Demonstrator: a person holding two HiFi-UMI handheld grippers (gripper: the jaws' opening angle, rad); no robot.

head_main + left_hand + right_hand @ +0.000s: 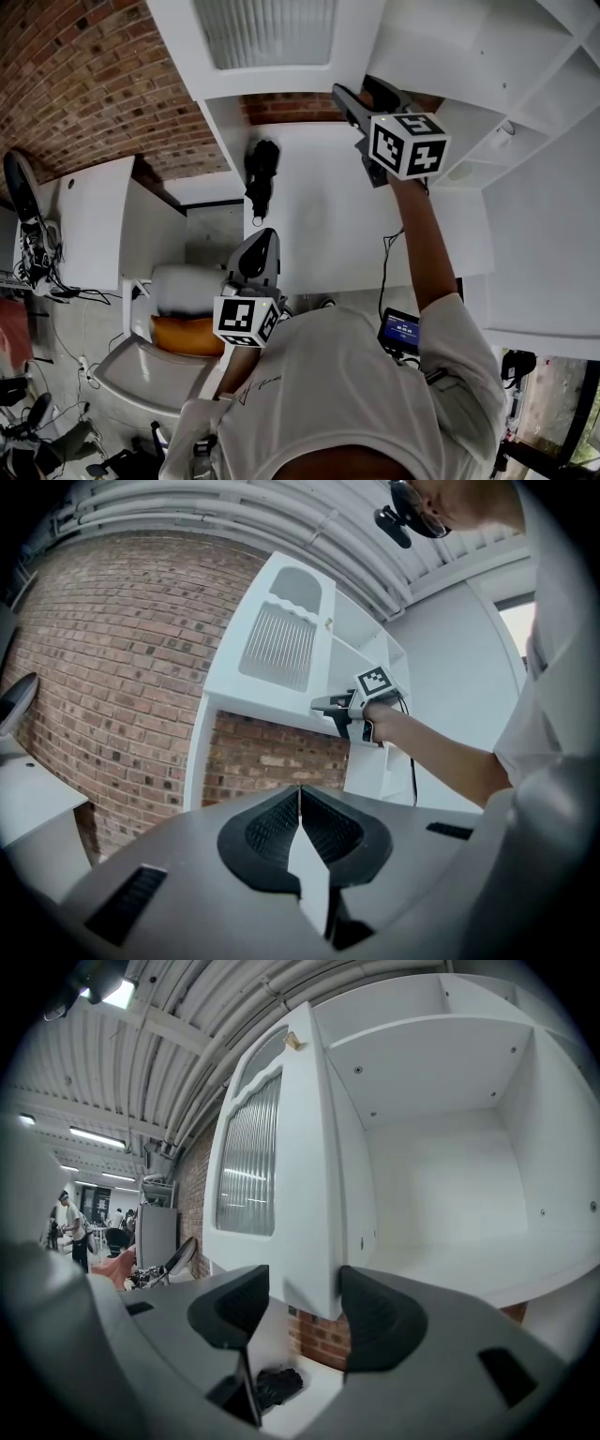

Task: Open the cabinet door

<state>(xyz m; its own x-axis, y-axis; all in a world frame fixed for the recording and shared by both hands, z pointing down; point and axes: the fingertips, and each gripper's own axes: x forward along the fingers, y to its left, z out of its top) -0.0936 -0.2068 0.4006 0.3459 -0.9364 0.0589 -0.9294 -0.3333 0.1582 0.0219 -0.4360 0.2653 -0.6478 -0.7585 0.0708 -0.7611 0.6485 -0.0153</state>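
The white cabinet door (267,37) with a ribbed glass panel stands swung out from the upper cabinet. My right gripper (361,94) is raised to the door's lower corner. In the right gripper view the door (281,1147) runs between the jaws of the right gripper (305,1312), which is shut on its edge, and the bare cabinet interior (441,1176) shows behind. My left gripper (262,239) hangs low over the white counter (319,225). The left gripper view shows the left gripper (300,799) shut and empty, with the right gripper (328,708) at the door (281,639).
A black object (262,173) lies on the counter under the cabinet, against the brick wall (84,84). Open white shelves (525,103) stand to the right. A white side table (89,220) and a chair with an orange cushion (187,336) are at the left.
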